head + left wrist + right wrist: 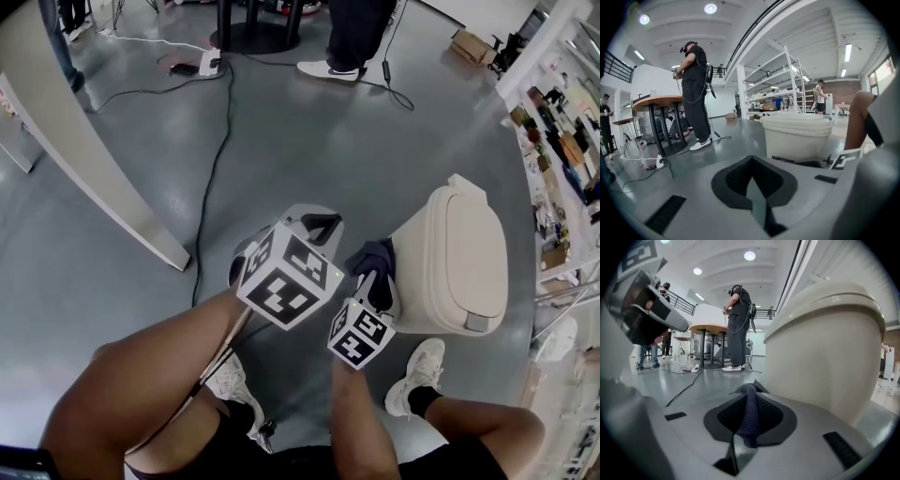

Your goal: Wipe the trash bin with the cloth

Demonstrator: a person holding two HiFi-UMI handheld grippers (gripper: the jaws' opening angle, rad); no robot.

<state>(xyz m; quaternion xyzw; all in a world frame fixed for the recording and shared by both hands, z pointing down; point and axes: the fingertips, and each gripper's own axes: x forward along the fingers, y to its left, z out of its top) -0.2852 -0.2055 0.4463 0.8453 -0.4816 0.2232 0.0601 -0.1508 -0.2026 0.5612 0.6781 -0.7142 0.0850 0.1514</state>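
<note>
A cream trash bin with its lid down stands on the grey floor at the right of the head view. My right gripper is shut on a dark blue cloth, which sits bunched against the bin's left wall. The right gripper view has the cloth pinched between the jaws and the bin's wall close on the right. My left gripper hangs just left of the right one, shut on nothing. Its own view shows the bin a little ahead to the right.
Black cables run across the floor to a power strip at the back. A white slanted panel stands at the left and shelving at the right. A person stands by a round table. My shoes are near the bin.
</note>
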